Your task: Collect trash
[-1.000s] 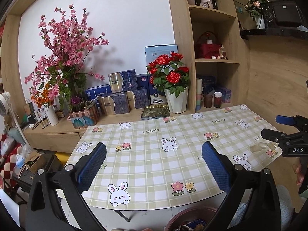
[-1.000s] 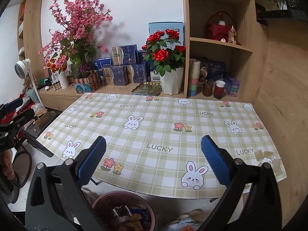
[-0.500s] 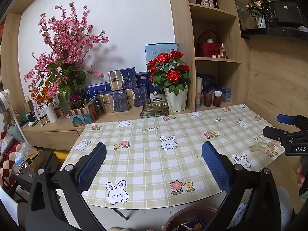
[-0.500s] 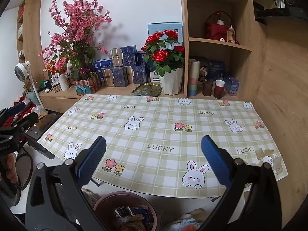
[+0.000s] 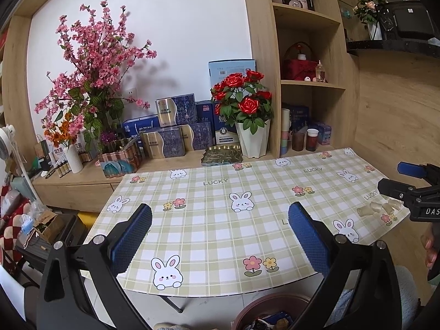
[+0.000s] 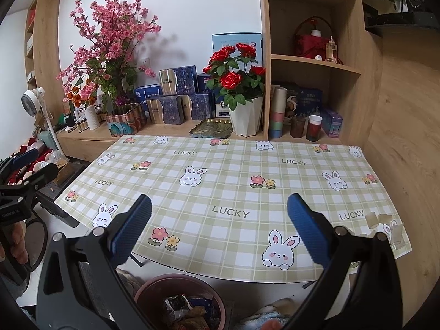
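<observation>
— What is on the table (image 6: pixel 220 192)?

— A green checked cloth with bunnies, flowers and the word LUCKY. At its near right corner lie some small see-through scraps (image 6: pixel 385 221) (maybe bits of clear wrapper, I cannot tell for sure). They are the only loose trash on the cloth.

— Where are the claws?

— Both are held up in front of the near edge of the table. The left claw (image 5: pixel 220 236) is wide open, with its two blue pads far apart and nothing between them. The right claw (image 6: pixel 220 227) is wide open too, and holds nothing.

— Can one camera see the other claw?

— Yes. In the left view, the right claw (image 5: pixel 407 181) pokes in from the right side, just beside the scraps (image 5: pixel 379 209). In the right view, the left claw (image 6: pixel 27 165) shows at the far left edge, off the table, with a hand (image 6: pixel 15 240) under it.

— Where does the trash go?

— A round reddish-brown bin (image 6: pixel 180 302) stands on the floor below the near edge of the table. It already has crumpled wrappers inside. The left view shows only its rim (image 5: pixel 272 306).

— What is behind the table?

— A low wooden shelf with red roses in a white pot (image 6: pixel 236 82), a tall bunch of pink blossoms (image 6: pixel 110 35) and blue boxes (image 6: pixel 176 93) between them.
</observation>
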`<action>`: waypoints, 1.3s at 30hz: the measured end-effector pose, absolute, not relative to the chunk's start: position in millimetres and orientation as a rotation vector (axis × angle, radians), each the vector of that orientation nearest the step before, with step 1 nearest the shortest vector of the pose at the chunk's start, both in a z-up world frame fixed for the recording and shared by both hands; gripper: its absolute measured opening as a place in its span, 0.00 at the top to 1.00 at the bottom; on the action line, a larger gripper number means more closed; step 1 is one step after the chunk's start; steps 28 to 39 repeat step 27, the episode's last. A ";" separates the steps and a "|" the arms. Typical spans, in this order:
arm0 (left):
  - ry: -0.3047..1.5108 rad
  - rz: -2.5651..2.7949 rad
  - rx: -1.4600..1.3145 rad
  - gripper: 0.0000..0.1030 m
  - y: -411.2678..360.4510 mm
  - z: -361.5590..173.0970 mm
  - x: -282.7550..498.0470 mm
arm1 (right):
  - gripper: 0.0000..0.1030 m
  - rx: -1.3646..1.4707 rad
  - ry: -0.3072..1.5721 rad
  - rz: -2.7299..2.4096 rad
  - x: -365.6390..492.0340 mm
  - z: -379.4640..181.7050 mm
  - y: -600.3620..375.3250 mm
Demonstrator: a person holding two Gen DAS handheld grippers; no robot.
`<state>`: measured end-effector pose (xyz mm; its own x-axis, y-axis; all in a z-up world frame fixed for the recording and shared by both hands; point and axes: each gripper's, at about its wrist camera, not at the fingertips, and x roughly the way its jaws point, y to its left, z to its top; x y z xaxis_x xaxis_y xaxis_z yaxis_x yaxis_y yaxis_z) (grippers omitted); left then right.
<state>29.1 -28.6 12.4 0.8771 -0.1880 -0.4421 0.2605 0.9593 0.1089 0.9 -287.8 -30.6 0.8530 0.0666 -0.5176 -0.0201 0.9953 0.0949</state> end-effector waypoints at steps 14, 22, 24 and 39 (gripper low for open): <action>0.442 -0.239 0.139 0.06 -25.1 11.5 26.8 | 0.06 0.087 0.552 0.048 0.3 -32.5 -286.3; 0.451 -0.223 0.155 0.06 -26.8 11.7 27.3 | 0.06 0.088 0.556 0.051 -0.5 -32.3 -284.3; 0.455 -0.222 0.152 0.06 -26.5 11.2 27.7 | 0.06 0.086 0.558 0.052 -0.7 -32.6 -282.6; 0.457 -0.213 0.154 0.06 -25.8 11.3 28.3 | 0.06 0.087 0.561 0.055 0.2 -33.4 -282.7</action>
